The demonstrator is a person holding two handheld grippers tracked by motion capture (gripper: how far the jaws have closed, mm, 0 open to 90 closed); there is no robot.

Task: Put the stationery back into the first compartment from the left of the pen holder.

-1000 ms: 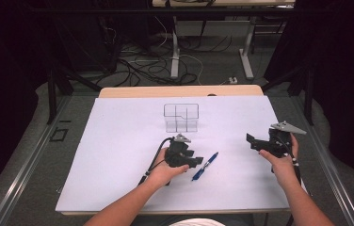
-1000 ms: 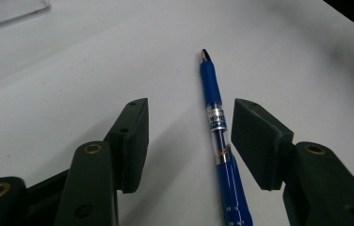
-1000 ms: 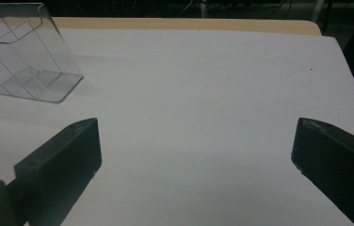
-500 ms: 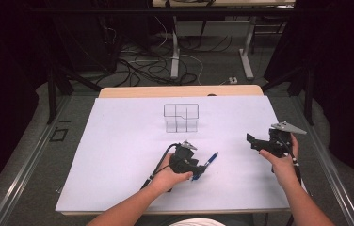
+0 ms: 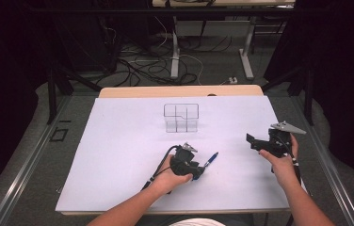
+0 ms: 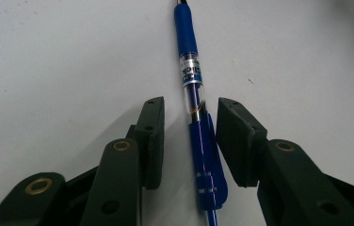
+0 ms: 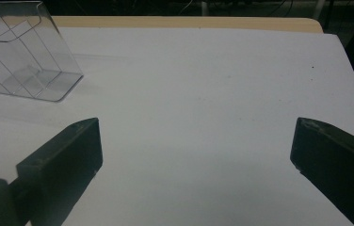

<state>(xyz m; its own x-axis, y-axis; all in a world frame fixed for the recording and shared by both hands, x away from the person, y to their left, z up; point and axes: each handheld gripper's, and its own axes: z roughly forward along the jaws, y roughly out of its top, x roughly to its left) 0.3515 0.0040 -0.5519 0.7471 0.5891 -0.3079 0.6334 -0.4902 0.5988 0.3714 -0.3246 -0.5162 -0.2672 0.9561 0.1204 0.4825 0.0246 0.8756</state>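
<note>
One blue pen (image 6: 198, 117) lies on the white table (image 5: 118, 155); the print on its silver band is cut off and too blurred to read. The left gripper view shows what the high view hides — the left gripper (image 6: 190, 136) straddles the pen, jaws narrowed on either side with small gaps, not yet touching. A second ago this gripper sat left of the pen; it has slid over it. The right gripper (image 7: 196, 150) hovers wide open near the table's right edge, the clear divided box (image 7: 24, 52) beyond it.
</note>
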